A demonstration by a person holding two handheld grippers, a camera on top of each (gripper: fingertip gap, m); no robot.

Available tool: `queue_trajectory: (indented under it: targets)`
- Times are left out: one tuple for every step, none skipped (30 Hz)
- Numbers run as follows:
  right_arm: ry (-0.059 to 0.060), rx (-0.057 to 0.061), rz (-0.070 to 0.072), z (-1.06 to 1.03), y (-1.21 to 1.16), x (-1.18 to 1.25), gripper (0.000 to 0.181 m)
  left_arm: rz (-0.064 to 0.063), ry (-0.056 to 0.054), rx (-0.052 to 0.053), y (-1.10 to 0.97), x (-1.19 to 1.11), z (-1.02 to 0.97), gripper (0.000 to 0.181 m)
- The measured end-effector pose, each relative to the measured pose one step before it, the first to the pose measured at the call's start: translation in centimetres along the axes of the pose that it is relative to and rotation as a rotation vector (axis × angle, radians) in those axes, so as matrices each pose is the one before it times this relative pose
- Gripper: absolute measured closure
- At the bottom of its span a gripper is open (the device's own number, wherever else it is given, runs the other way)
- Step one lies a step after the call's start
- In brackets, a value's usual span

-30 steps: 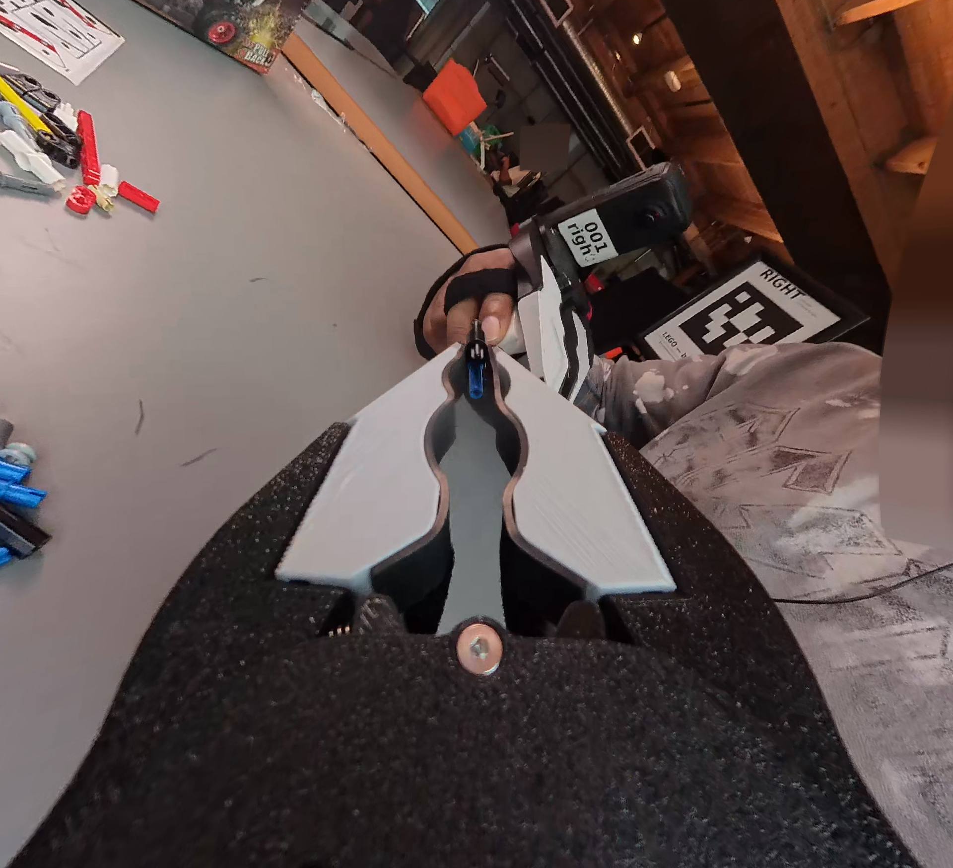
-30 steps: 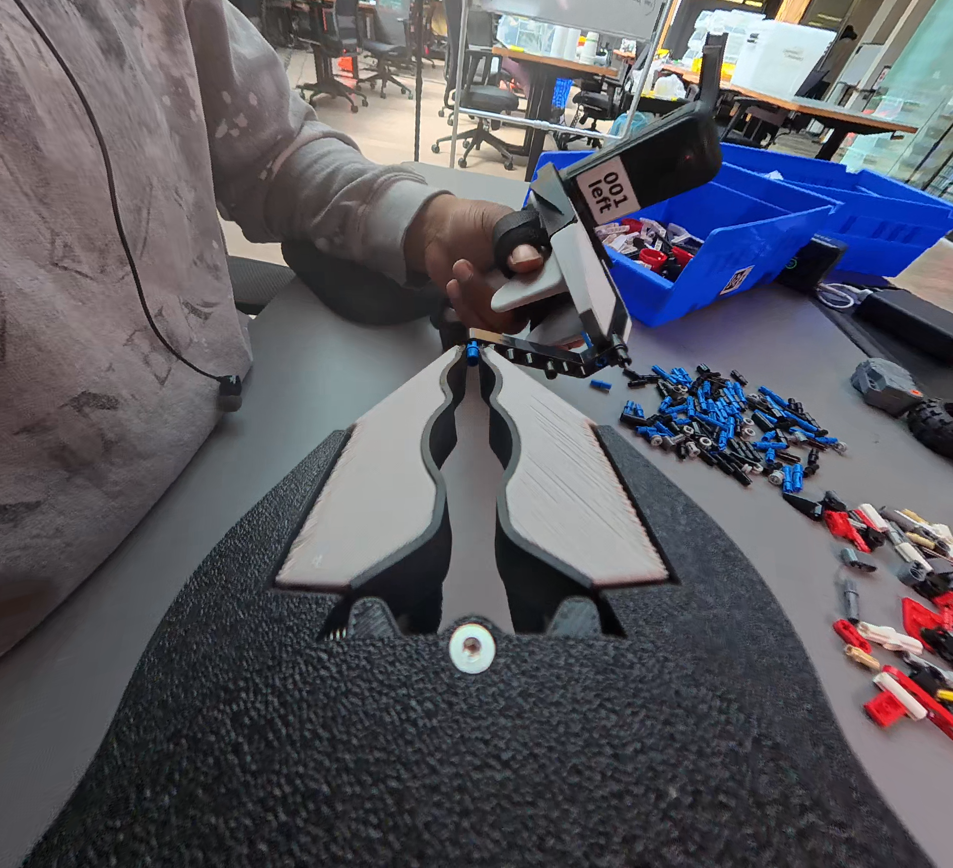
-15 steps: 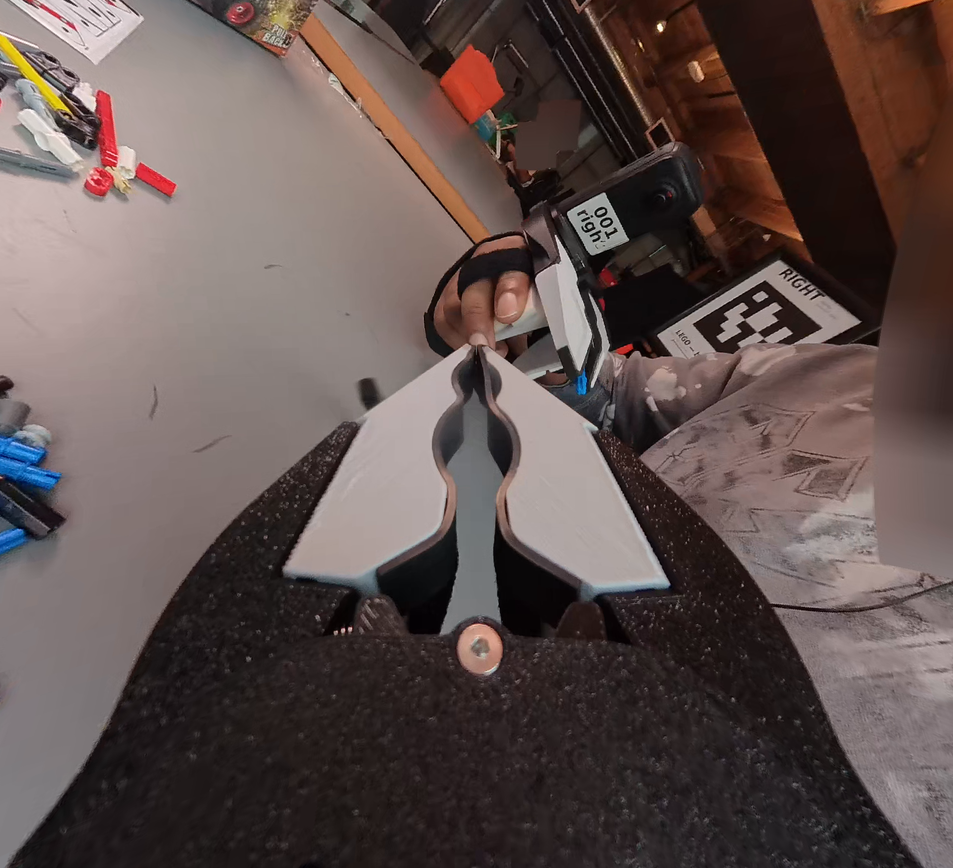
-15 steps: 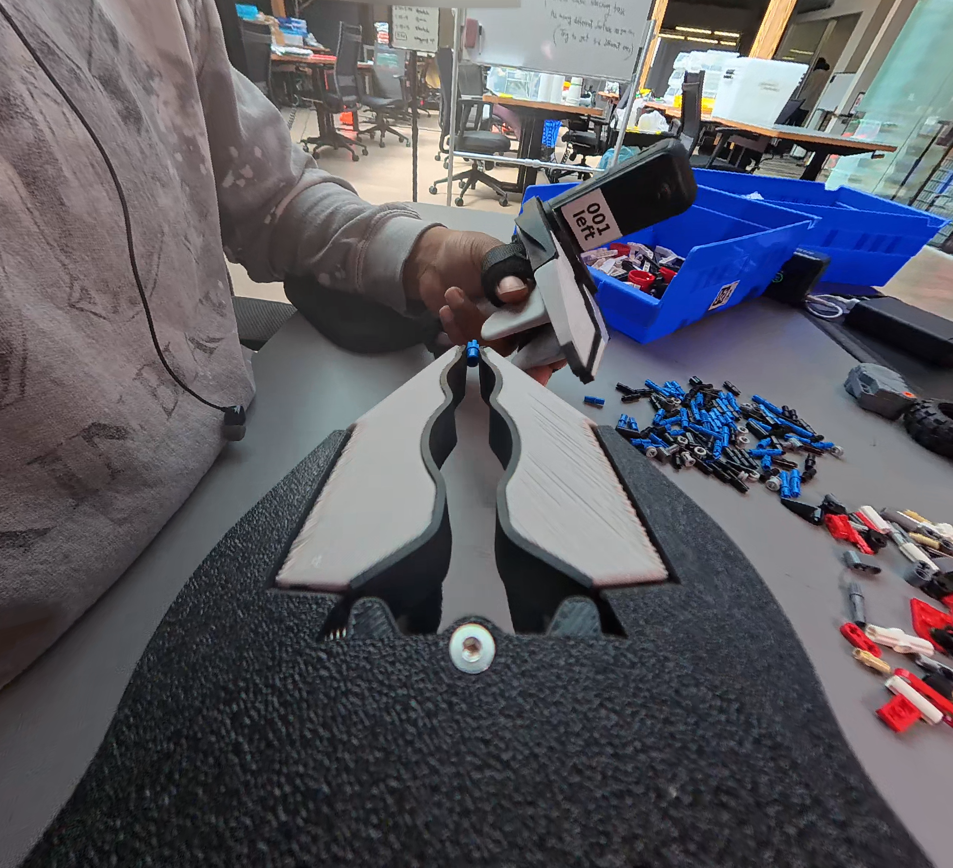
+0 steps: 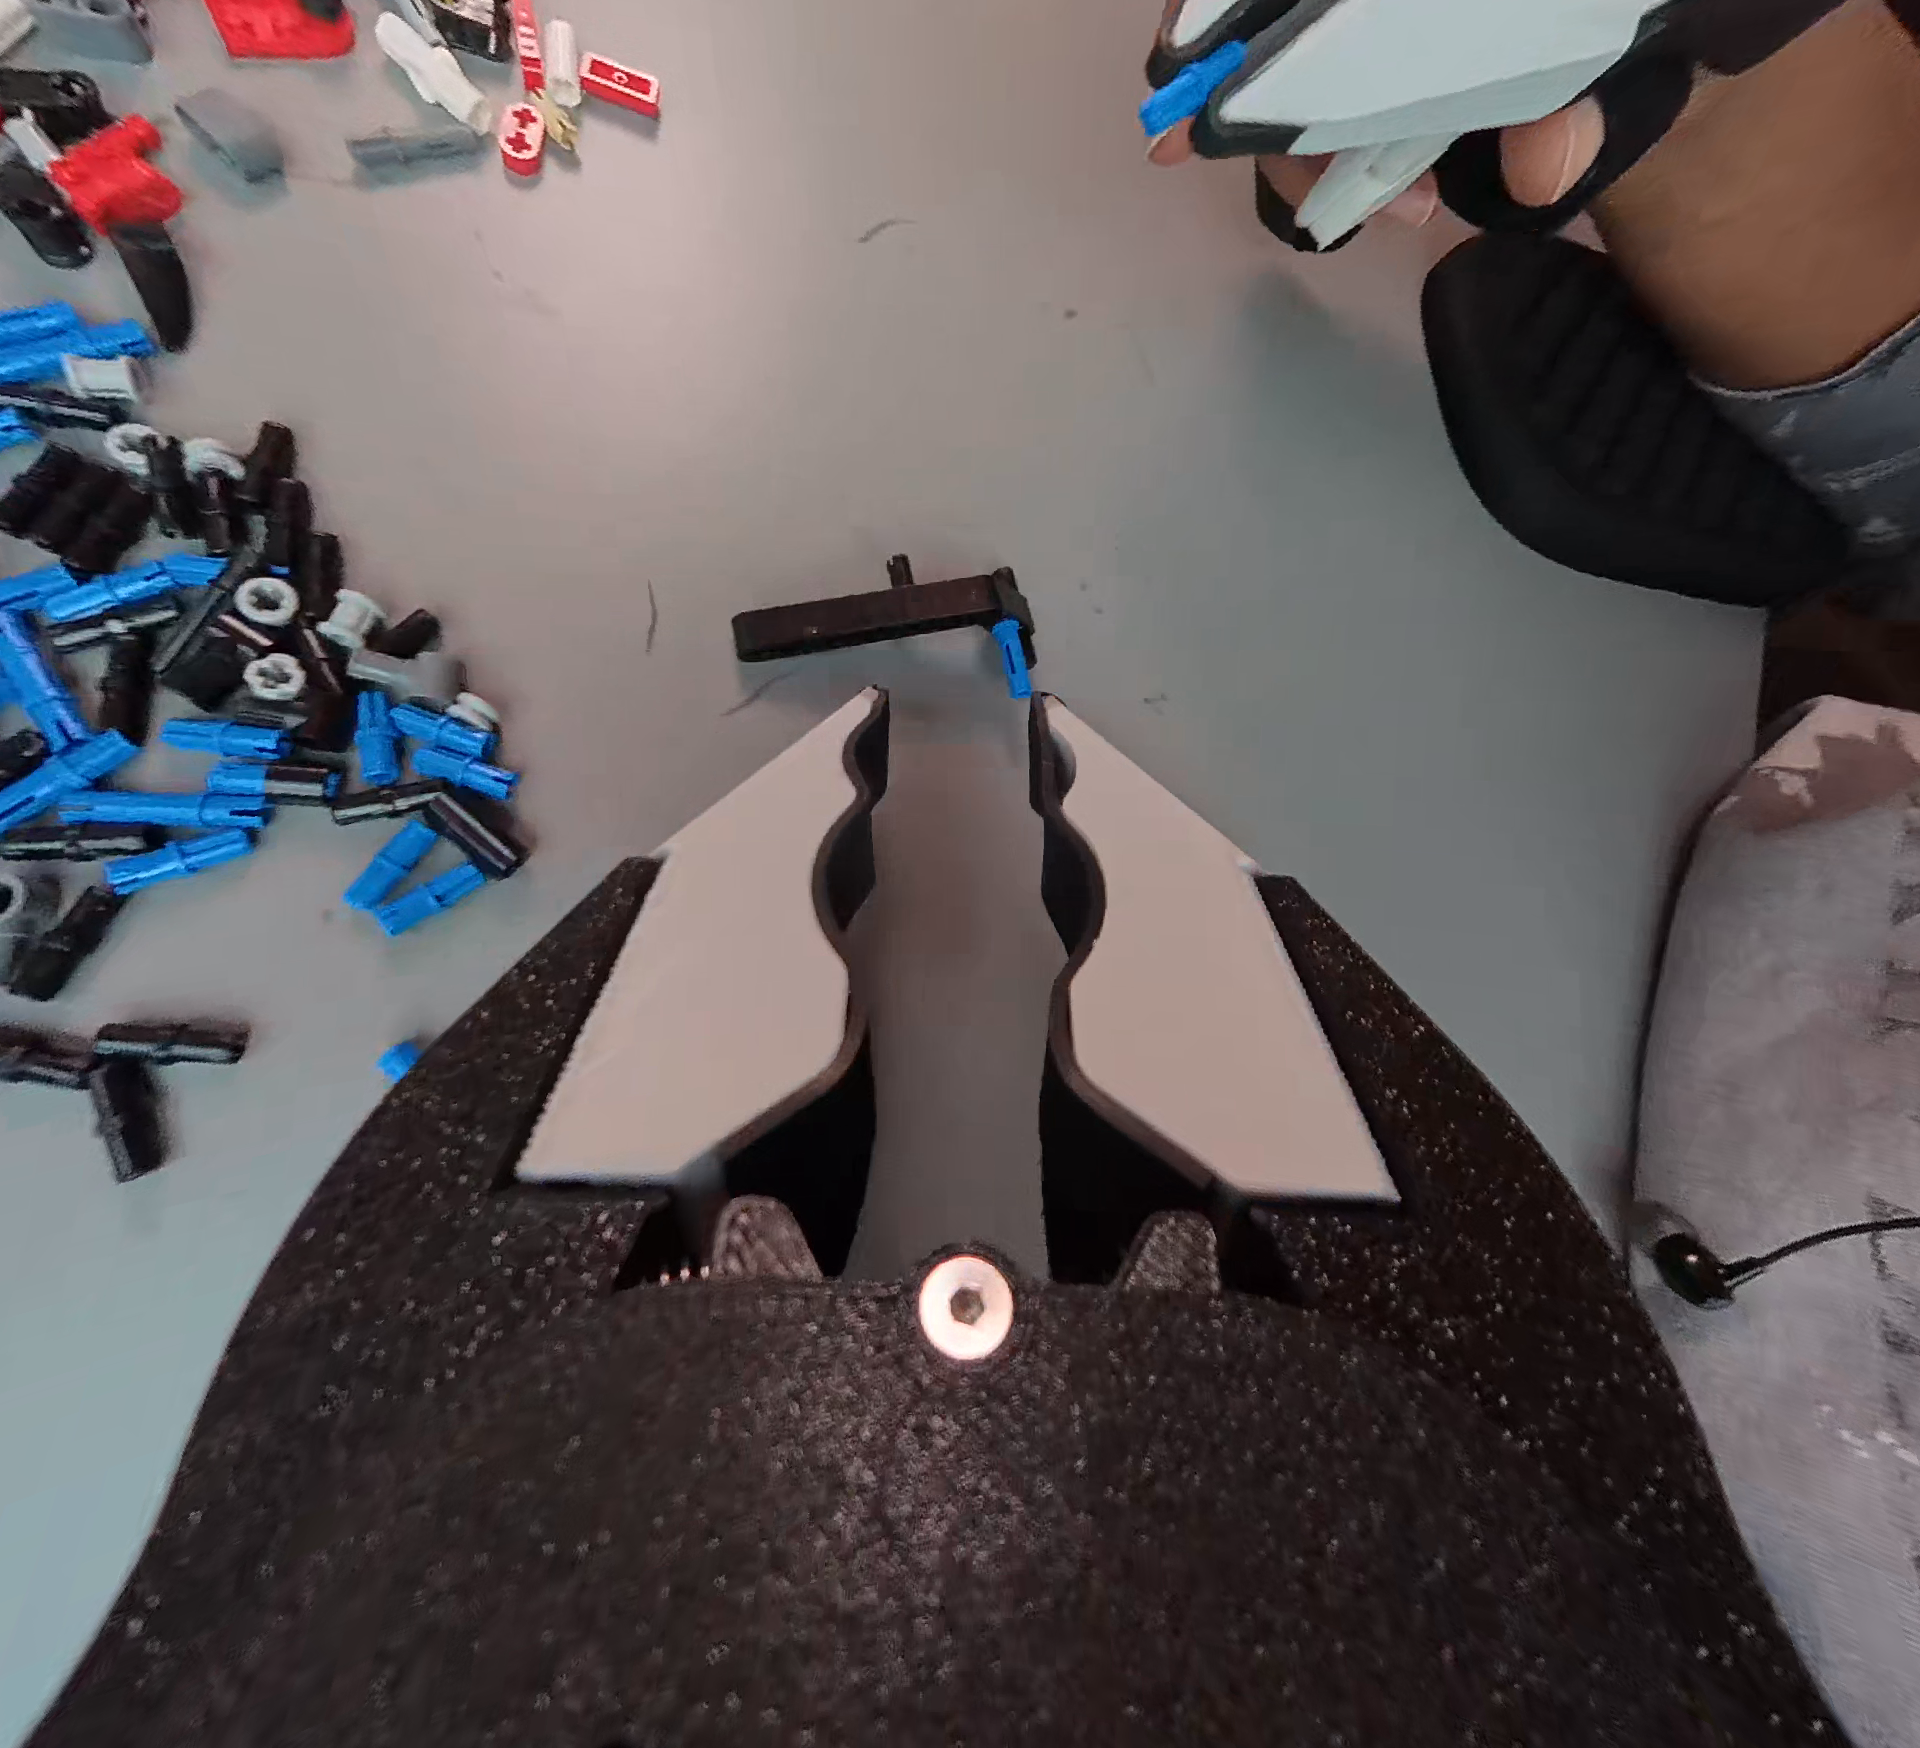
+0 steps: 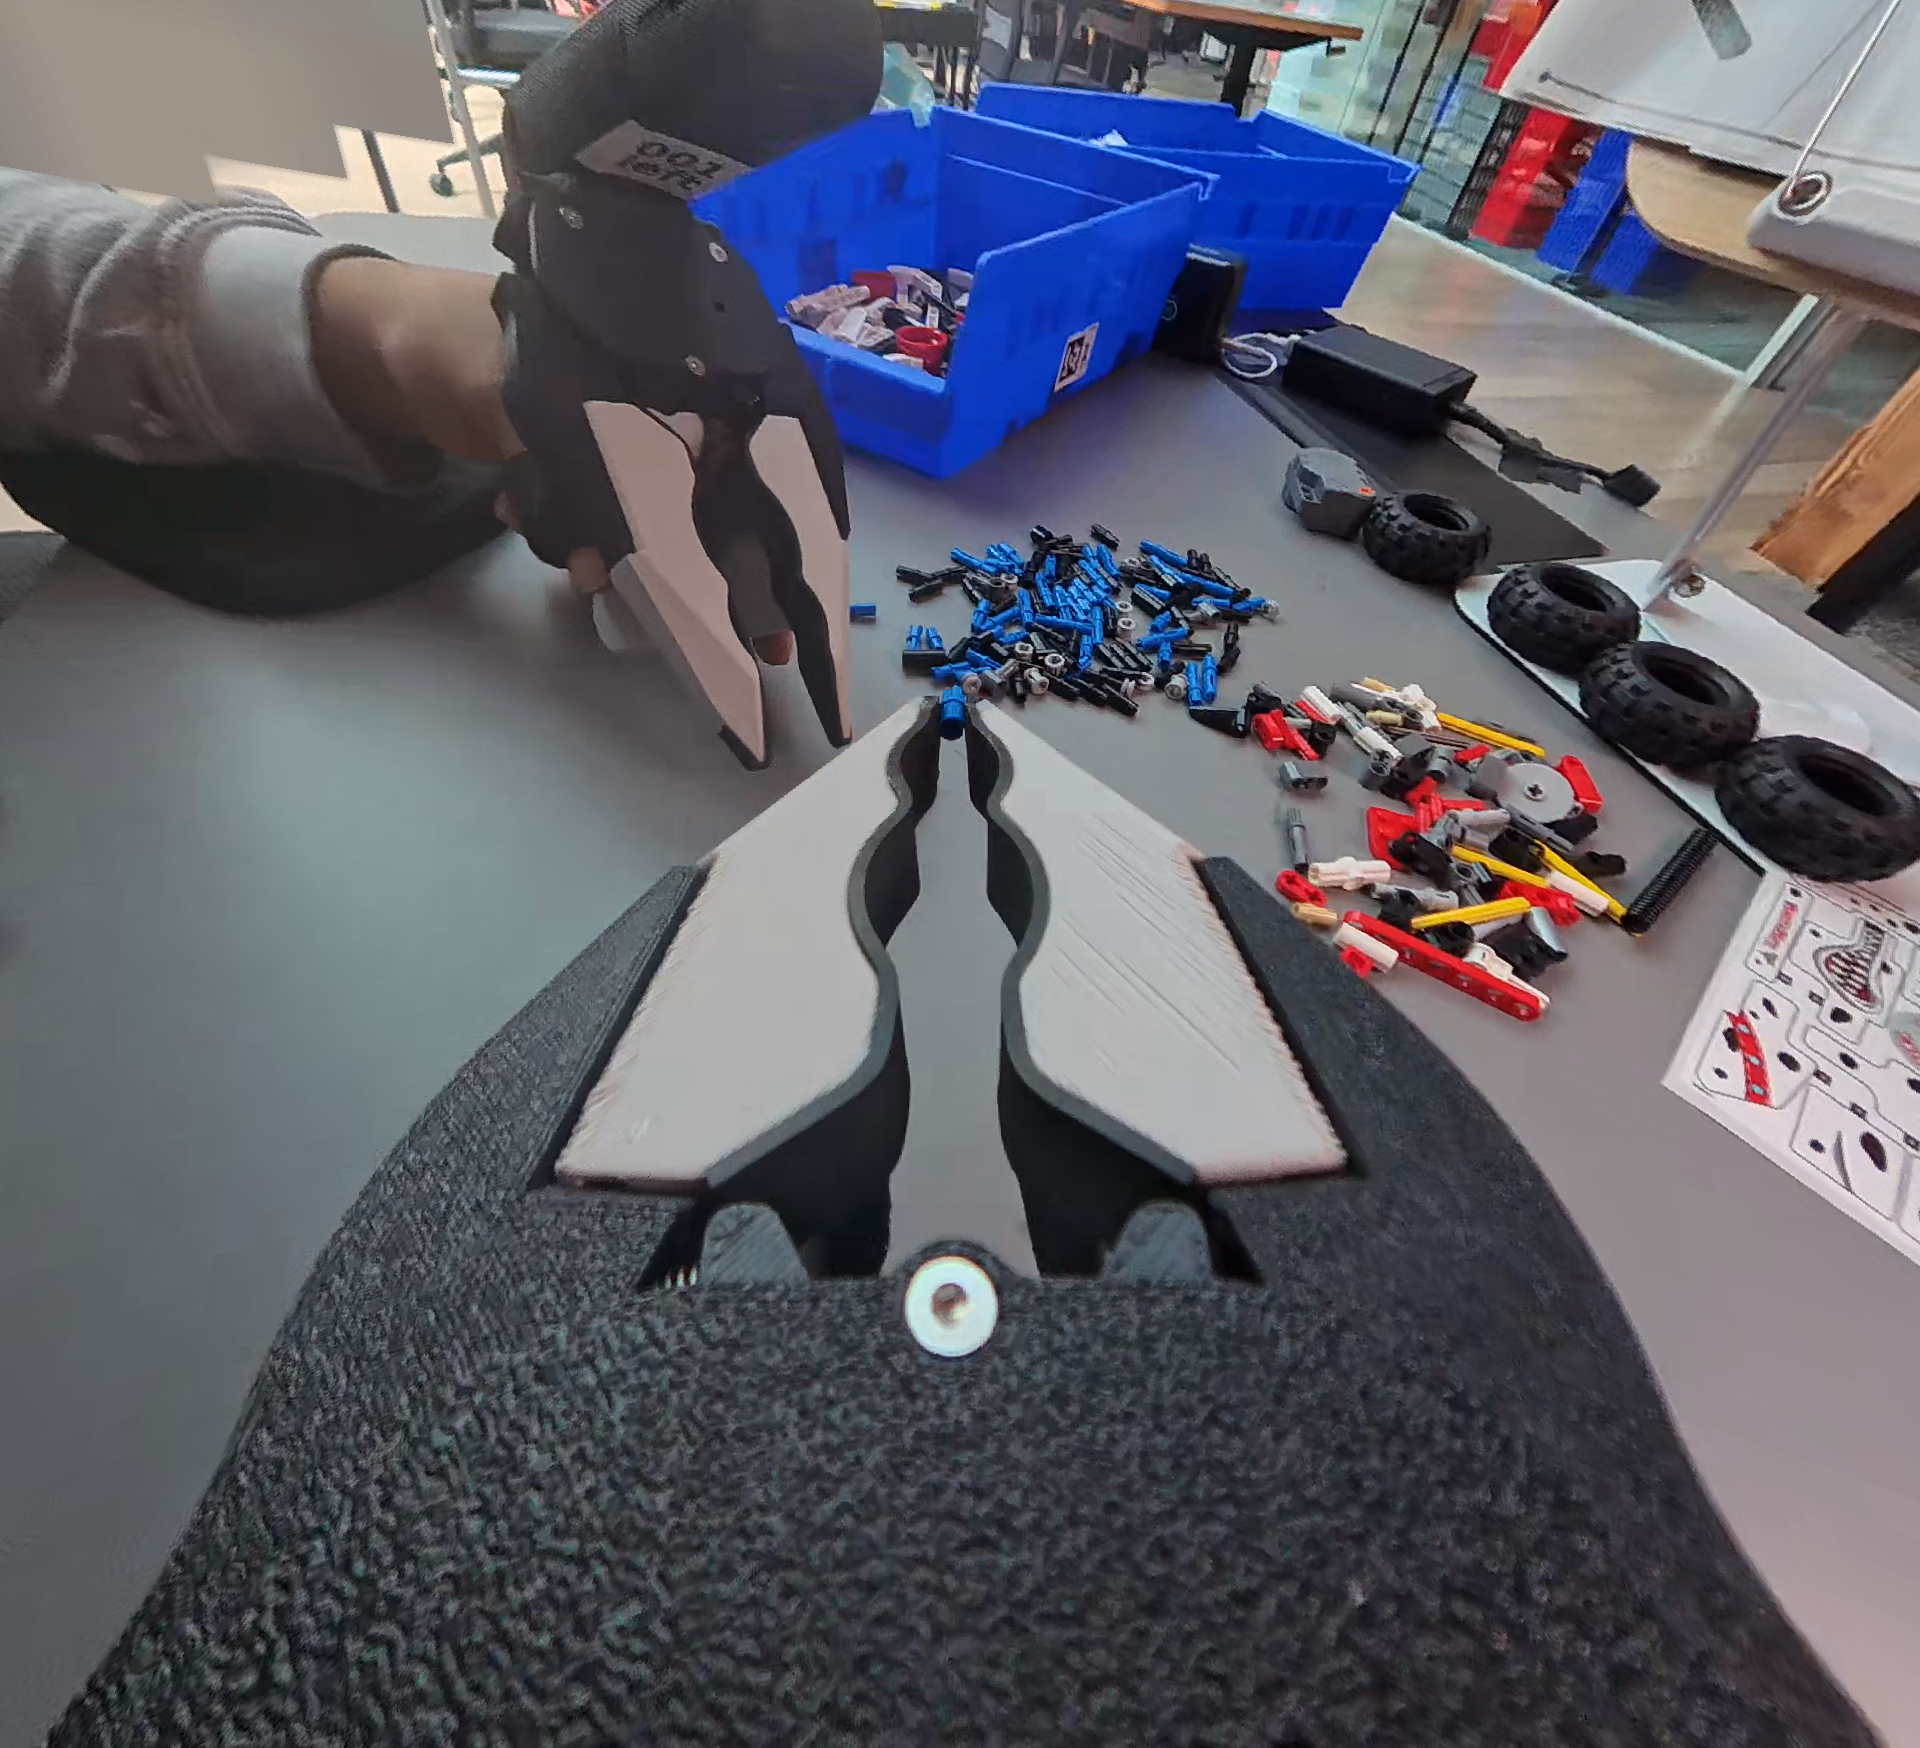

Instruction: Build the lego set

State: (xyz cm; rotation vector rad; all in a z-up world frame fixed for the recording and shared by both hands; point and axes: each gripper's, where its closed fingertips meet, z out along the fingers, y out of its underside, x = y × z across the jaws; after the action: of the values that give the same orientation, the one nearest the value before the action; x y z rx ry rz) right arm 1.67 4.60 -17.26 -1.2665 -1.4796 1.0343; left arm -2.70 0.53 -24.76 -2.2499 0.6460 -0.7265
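Lego parts (image 6: 883, 316) fill blue bin (image 6: 1091, 244); right gripper (image 6: 951, 722) pinches blue pin (image 6: 951, 716).

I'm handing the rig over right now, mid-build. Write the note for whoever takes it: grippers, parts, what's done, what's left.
Left gripper: open, empty, just above the table.
Right gripper: shut on a blue pin.
Black beam lies on the table just ahead of the left gripper, with one blue pin already fitted at its right end.
Spare pins pile and mixed red, yellow and grey parts sit loose; four tyres unused.
Left: fit the held pin, then nearly the whole build.
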Motion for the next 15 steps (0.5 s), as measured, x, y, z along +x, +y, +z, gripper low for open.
queue_trajectory:
  targets:
    - [0.0173,-0.0235,0.0008,0.14,0.432,0.294,0.177,-0.0391,0.0236,-0.0027,-0.161,0.407,0.37,0.151]
    - [0.0141,-0.0213,-0.0012,0.151,0.391,0.209,0.176,-0.0288,0.0061,-0.0095,-0.088,0.217,0.42,0.149]
    - [0.0091,-0.017,-0.0004,0.128,0.309,0.121,0.176,-0.02,-0.0057,-0.0136,0.011,0.057,0.41,0.146]
    - [0.0078,-0.0122,0.0018,0.096,0.22,0.108,0.176,-0.0206,-0.0071,-0.0147,0.063,0.003,0.34,0.138]
    - [0.0082,-0.011,0.0022,0.054,0.178,0.124,0.176,-0.0227,-0.0034,-0.0141,0.062,-0.008,0.258,0.133]
    - [0.0083,-0.0077,0.0001,0.009,0.108,0.123,0.176,-0.0225,0.0016,-0.0032,-0.097,0.012,0.116,0.13]
    - [0.0067,-0.0023,0.0015,-0.029,-0.003,0.108,0.176,-0.0255,0.0071,0.0048,-0.224,0.062,0.039,0.127]
    - [0.0051,0.0012,0.0056,-0.049,-0.063,0.1,0.176,-0.0278,0.0075,0.0073,-0.26,0.056,0.076,0.128]
    - [0.0042,0.0036,0.0082,-0.056,-0.106,0.102,0.176,-0.0229,0.0006,0.0102,-0.316,-0.004,0.156,0.128]
    - [0.0041,0.0029,0.0086,-0.038,-0.092,0.106,0.177,-0.012,-0.0066,0.007,-0.275,-0.025,0.207,0.129]
    - [0.0032,0.0015,0.0072,-0.029,-0.052,0.07,0.177,-0.0008,-0.0129,0.0024,-0.222,-0.059,0.24,0.13]
    - [0.0024,0.0009,0.0059,-0.026,-0.05,0.037,0.177,0.0071,-0.0194,0.0,-0.205,-0.106,0.245,0.13]
    - [0.003,0.001,0.0056,-0.02,-0.033,0.036,0.177,0.0114,-0.0216,0.0,-0.205,-0.113,0.274,0.131]
    - [0.0024,-0.0003,0.0037,-0.014,-0.033,0.021,0.177,0.0185,-0.0239,-0.0021,-0.187,-0.136,0.295,0.132]
    - [0.0013,-0.0003,-0.0004,-0.039,-0.039,-0.003,0.177,0.0312,-0.0327,-0.0071,-0.113,-0.285,0.268,0.14]
